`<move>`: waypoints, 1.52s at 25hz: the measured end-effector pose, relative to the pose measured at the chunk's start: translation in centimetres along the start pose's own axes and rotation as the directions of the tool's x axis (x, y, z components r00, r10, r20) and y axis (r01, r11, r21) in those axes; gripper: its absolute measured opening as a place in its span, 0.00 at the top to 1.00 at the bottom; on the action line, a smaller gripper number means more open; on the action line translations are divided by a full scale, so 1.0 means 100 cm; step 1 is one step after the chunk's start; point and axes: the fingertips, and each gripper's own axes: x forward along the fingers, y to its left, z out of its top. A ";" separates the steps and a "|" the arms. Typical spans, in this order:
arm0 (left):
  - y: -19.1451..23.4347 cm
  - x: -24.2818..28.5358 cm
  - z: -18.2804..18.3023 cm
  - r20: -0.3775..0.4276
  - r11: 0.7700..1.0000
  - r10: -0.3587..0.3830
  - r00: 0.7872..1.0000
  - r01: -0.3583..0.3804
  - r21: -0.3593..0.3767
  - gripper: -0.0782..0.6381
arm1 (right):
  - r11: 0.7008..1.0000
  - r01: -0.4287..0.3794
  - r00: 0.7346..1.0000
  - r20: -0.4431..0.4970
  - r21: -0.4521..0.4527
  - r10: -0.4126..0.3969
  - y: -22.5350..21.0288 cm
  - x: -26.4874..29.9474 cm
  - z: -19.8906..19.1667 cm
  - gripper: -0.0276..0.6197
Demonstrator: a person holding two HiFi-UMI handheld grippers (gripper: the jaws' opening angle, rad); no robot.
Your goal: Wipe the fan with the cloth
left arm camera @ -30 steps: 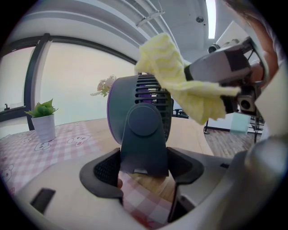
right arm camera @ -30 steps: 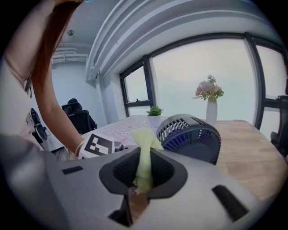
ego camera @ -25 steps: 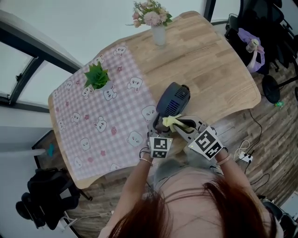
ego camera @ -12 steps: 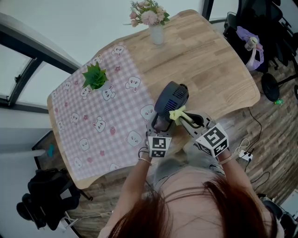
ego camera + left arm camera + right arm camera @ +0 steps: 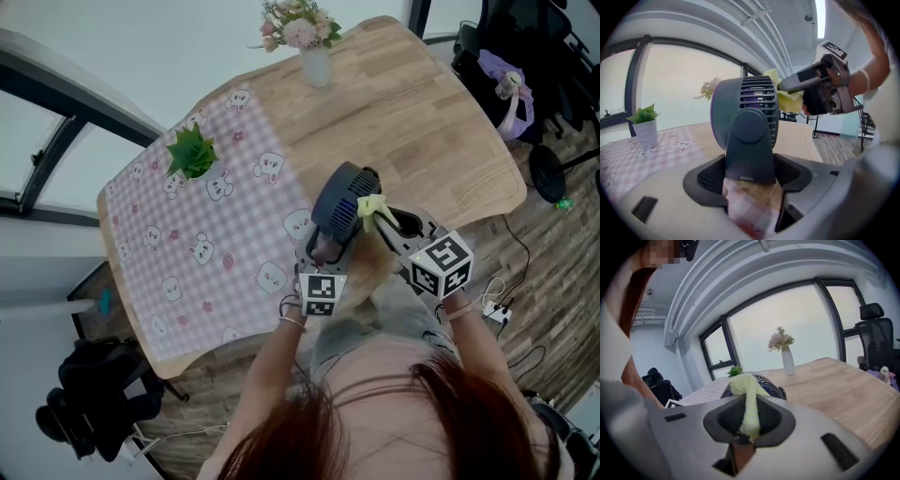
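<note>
left claw (image 5: 752,180): mine, clamped low on the stand (image 5: 749,140) of the fan (image 5: 339,208), one pad on each side.
right claw (image 5: 750,420): pinched on the cloth (image 5: 747,399); a strip sticks out past the jaws and lies on the fan's upper rim.
fan place: upright on the surface (image 5: 422,122), near the front edge, where the checked mat (image 5: 206,253) meets bare wood.
fan handling: my guess is light, stiff plastic that tips easily. Hold it by the stand, not the grille (image 5: 759,93) — the slats look thin.
cloth handling: soft and limp, so I grip it bunched and leave a wad free to rub with.
edges: front edge is just beside the stand, on my side — a pull toward me could slide the fan off.
room: open wood to the right and beyond; plant (image 5: 194,155) and vase (image 5: 319,66) are well apart.
</note>
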 end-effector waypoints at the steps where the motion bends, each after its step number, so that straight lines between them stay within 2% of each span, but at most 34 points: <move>1: 0.000 0.000 0.000 0.000 1.000 -0.001 1.000 0.001 0.000 0.46 | 1.000 0.005 1.000 0.004 0.017 -0.005 -0.003 0.001 0.000 0.88; 10: 0.001 0.000 0.000 -0.003 1.000 0.000 1.000 0.000 0.006 0.46 | 0.984 0.049 0.998 0.034 0.169 -0.055 -0.027 0.008 -0.002 0.88; 21: 0.001 0.001 -0.001 -0.006 1.000 0.008 1.000 -0.008 0.002 0.46 | 0.955 0.094 0.996 -0.028 0.283 -0.090 -0.060 0.020 -0.018 0.88; 24: 0.001 0.001 -0.001 -0.008 1.000 0.009 1.000 -0.009 0.004 0.46 | 0.945 0.141 0.990 -0.064 0.296 -0.127 -0.071 0.020 -0.026 0.88; 27: 0.001 0.001 -0.002 -0.009 1.000 0.009 1.000 -0.009 0.004 0.46 | 0.917 0.226 0.973 -0.117 0.329 -0.198 -0.086 0.012 -0.035 0.88; 29: 0.001 0.001 -0.002 -0.008 1.000 0.009 1.000 -0.009 0.003 0.46 | 0.905 0.244 0.970 -0.102 0.348 -0.222 -0.090 0.001 -0.030 0.88; 31: 0.001 0.001 -0.002 -0.008 1.000 0.010 1.000 -0.010 0.003 0.46 | 0.910 0.225 0.974 -0.059 0.347 -0.219 -0.086 -0.011 -0.020 0.88; 33: 0.000 0.001 -0.002 -0.008 1.000 0.010 1.000 -0.010 0.005 0.46 | 0.928 0.181 0.982 -0.005 0.326 -0.189 -0.073 -0.022 -0.009 0.88; 36: 0.000 0.001 -0.003 -0.006 1.000 0.012 1.000 -0.012 0.007 0.46 | 0.964 0.071 0.995 0.049 0.256 -0.086 -0.033 -0.031 -0.002 0.88; 38: 0.000 0.001 -0.003 -0.004 1.000 0.013 1.000 -0.013 0.006 0.46 | 0.981 -0.020 0.999 0.036 0.191 0.014 0.001 -0.030 -0.008 0.88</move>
